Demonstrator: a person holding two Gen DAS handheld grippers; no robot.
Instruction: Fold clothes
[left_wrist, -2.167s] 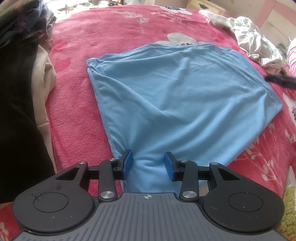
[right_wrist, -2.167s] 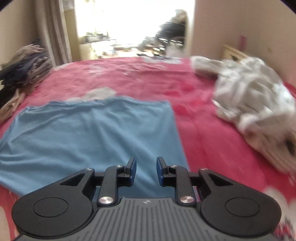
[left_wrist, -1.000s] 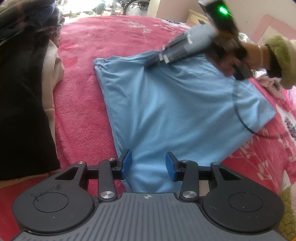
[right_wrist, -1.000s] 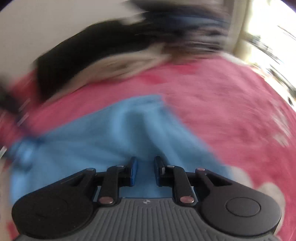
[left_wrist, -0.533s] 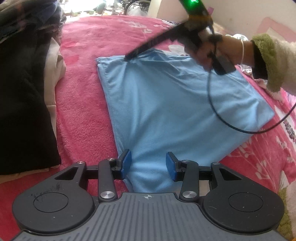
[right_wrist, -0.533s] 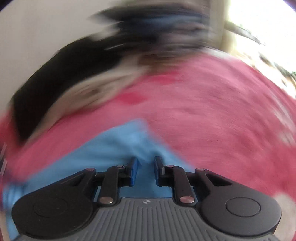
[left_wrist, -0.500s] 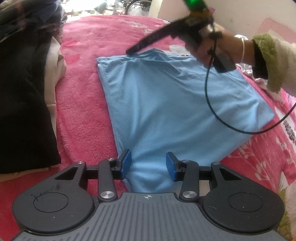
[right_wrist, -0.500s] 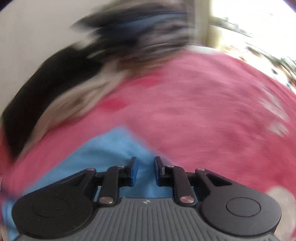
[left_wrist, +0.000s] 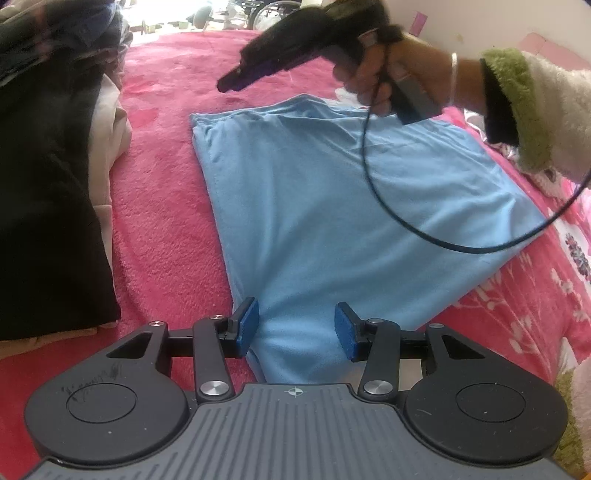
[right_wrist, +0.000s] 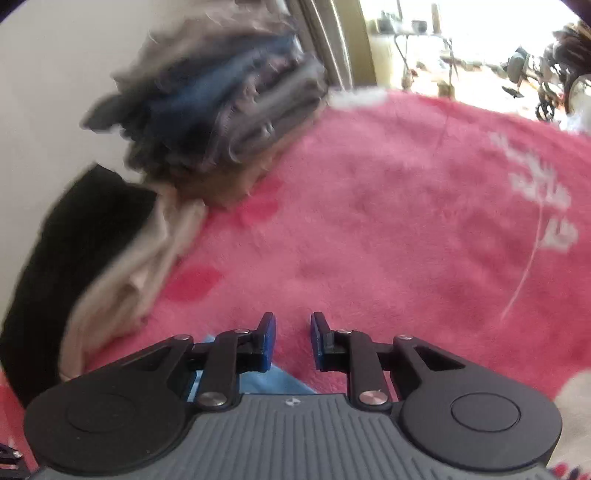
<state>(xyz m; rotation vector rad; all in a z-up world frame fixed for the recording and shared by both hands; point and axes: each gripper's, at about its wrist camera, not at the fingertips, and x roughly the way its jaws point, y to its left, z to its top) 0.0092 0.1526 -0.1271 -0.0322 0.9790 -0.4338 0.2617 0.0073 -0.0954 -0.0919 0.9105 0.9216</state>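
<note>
Blue garment (left_wrist: 332, 206) lies spread on the pink bed blanket (left_wrist: 162, 206), flattened into a rough rectangle, long edges running near to far; a few soft ridges near its far edge and toward the right side. Whether it is already folded over once I cannot tell.

Left tongs (left_wrist: 295, 328) sit low at the near corner of the cloth, blue pads apart and straddling it, nothing pinched. Right tongs (right_wrist: 292, 341) are held up above the far left corner, parted by a narrow gap, gripping nothing; from their own camera only a sliver of blue shows beneath them.

Judgement: both tools look set on the left long edge. For a clean fold, each should nip right at its corner, take all layers together, lift evenly and keep the edge taut so the crease runs straight.

Materials: the garment is thin, matte jersey, limp, likely to sag and drag between two grip points. The blanket is plush and grabby, with white flower print. Dark and beige folded clothes (left_wrist: 48, 206) are stacked at the left. A black cable (left_wrist: 373, 192) dangles over the cloth and could catch it.
</note>
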